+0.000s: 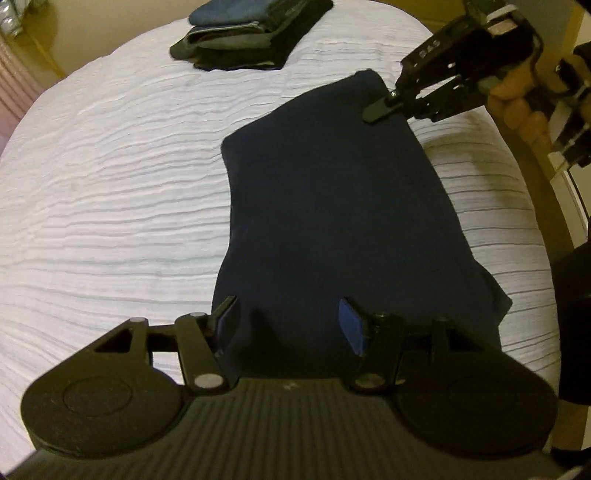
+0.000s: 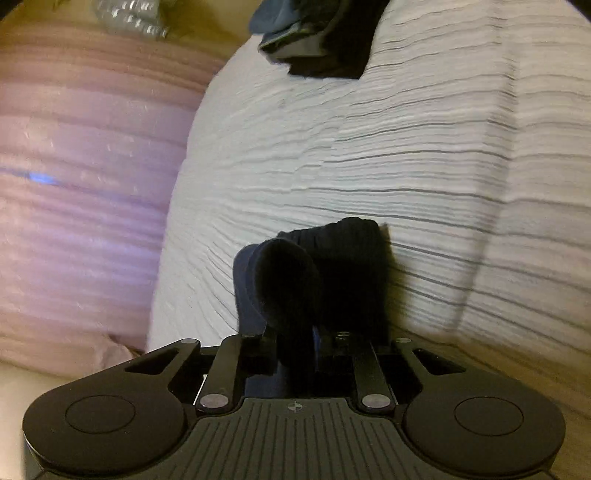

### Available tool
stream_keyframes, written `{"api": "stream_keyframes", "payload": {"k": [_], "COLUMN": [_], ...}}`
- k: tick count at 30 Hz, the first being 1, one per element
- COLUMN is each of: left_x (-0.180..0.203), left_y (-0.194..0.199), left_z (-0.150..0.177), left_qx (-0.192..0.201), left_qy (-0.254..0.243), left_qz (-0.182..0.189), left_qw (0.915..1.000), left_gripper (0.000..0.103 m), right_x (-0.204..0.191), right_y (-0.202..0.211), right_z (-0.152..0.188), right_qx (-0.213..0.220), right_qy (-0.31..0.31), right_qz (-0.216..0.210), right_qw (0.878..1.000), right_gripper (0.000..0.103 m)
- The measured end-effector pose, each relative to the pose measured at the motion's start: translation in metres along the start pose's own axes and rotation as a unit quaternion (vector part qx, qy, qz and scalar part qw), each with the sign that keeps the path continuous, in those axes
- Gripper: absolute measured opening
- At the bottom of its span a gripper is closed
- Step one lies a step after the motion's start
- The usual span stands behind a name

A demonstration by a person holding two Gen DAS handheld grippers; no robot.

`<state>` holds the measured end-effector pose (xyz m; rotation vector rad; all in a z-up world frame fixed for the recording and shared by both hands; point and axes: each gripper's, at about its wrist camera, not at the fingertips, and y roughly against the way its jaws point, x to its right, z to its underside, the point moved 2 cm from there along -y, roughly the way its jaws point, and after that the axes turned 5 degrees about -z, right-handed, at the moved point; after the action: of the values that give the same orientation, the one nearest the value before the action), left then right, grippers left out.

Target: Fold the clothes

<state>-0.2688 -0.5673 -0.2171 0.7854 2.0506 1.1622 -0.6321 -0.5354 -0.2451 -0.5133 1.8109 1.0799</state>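
A dark navy garment (image 1: 325,206) lies folded lengthwise on the white ribbed bedspread (image 1: 110,184). My left gripper (image 1: 288,321) is open over the garment's near end, its blue-padded fingers apart with cloth between them. My right gripper (image 1: 376,110) is at the garment's far corner; in the right wrist view the right gripper (image 2: 295,332) is shut on a bunched fold of the navy garment (image 2: 295,280), lifted slightly off the bedspread (image 2: 369,166).
A stack of folded dark clothes (image 1: 240,33) sits at the far side of the bed, also in the right wrist view (image 2: 317,40). A pink striped cloth (image 2: 74,184) lies beside the bed at the left. Tan floor surrounds the bed.
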Motion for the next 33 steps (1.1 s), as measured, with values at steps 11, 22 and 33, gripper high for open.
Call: {"api": "stream_keyframes", "payload": {"k": [11,22,33], "left_x": [0.001,0.001,-0.003], "left_y": [-0.024,-0.003,-0.034], "left_z": [0.003,0.006,0.042], "left_qx": [-0.012,-0.005,-0.039], "left_qy": [0.025,0.043,0.190], "left_qz": [0.012,0.000,0.013], "left_qw": [0.9996,0.9991,0.9809], "left_gripper": [0.056,0.055,0.058], "right_x": [0.017,-0.009,-0.080], "right_y": [0.005,0.029,-0.048], "right_z": [-0.011,-0.017,-0.049], "right_qx": [0.013,0.012,-0.097], "right_qy": [-0.018,0.008,0.279], "right_qz": [0.004,0.039,0.082], "right_qw": [1.000,0.999,0.952], "right_gripper": [0.014,0.064,0.064]}}
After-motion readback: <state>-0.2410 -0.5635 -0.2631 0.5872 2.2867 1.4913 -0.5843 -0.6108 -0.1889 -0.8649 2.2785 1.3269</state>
